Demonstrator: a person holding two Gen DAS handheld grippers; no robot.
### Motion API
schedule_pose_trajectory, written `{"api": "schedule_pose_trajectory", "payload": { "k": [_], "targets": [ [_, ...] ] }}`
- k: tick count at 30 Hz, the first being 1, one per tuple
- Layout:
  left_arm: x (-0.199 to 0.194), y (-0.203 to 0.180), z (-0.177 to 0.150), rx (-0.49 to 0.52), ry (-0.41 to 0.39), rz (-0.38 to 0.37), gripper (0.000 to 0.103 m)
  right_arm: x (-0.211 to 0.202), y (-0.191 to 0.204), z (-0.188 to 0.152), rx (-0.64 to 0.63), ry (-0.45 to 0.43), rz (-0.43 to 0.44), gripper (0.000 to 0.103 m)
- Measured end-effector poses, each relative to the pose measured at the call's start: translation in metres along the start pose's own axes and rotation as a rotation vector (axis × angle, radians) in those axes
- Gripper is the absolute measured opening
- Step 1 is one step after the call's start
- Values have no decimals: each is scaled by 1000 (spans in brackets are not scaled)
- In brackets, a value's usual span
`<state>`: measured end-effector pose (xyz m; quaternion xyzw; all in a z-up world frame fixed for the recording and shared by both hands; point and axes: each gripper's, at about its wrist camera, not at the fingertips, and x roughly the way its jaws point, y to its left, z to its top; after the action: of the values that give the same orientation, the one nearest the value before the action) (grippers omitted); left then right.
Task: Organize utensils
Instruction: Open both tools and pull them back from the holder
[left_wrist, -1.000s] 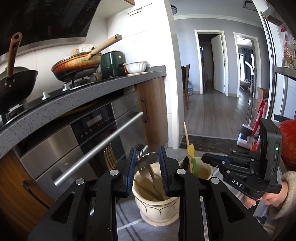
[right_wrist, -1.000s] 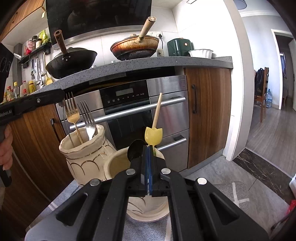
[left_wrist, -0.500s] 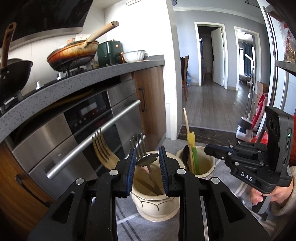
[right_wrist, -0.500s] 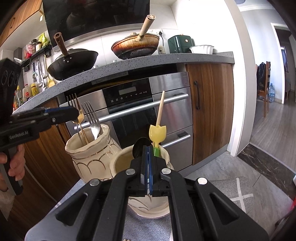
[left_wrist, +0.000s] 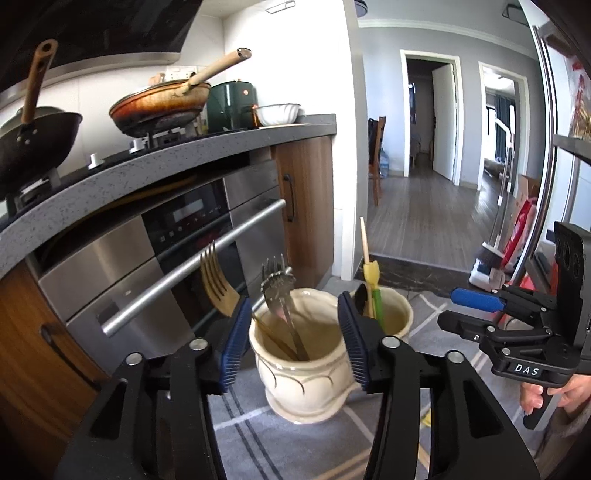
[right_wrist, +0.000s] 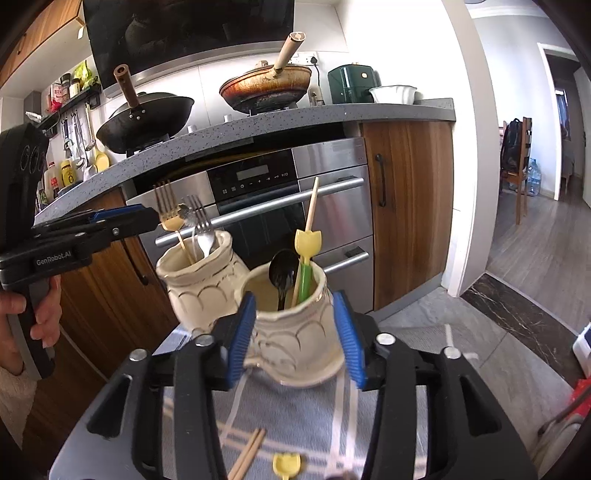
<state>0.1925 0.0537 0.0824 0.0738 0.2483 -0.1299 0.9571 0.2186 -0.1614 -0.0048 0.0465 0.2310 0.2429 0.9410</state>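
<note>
Both grippers are letting go at this moment, so the step in hand reads as a release after dropping utensils into their holders. The left gripper (left_wrist: 294, 334) has its jaws opening, spread about halfway; the cream pot (left_wrist: 301, 373) sits framed between them, but the pads press on nothing. In that pot stand a gold fork (left_wrist: 216, 284) and a silver fork (left_wrist: 275, 286), tines up, leaning on the rim. The right gripper (right_wrist: 297, 334) is also opening, about halfway, with nothing gripped; the second cream pot (right_wrist: 295, 332) shows between its pads without clear contact. That pot holds a black spoon (right_wrist: 282, 275) and a chopstick pair with a yellow tulip topper (right_wrist: 307, 242) and green sleeve.

The 2 pots stand side by side, just touching or nearly so, toward the far edge of a grey-blue striped cloth (right_wrist: 295, 417). Near the cloth's front edge lie loose wooden chopsticks (right_wrist: 247, 456) and another yellow tulip piece (right_wrist: 286, 466), so the sorting looks unfinished. The next move likely calls for 1 gripper to back clear of its pot, drop to the cloth and pinch the thin chopsticks; lying flat, they may be awkward to lift.

Beyond the cloth are a steel oven (right_wrist: 258, 206) under a speckled grey counter (right_wrist: 332, 114), 2 woks on the hob, wooden cabinet doors, and a doorway onto wood flooring.
</note>
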Motion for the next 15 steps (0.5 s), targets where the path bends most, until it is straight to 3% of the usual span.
{"api": "schedule_pose_trajectory", "payload": {
  "k": [4,10,15],
  "targets": [
    [-18,-8,-14,-16,9,-14,63,-27,4,-7,-9,-11,-17,62],
    [-43,-24,-42,-29,31,-34,71,-61,8,-14,1,-38,-4,85],
    [-53,-44,-62,-32,51,-54,75,-85,6,-20,26,-67,-11,98]
  ]
}}
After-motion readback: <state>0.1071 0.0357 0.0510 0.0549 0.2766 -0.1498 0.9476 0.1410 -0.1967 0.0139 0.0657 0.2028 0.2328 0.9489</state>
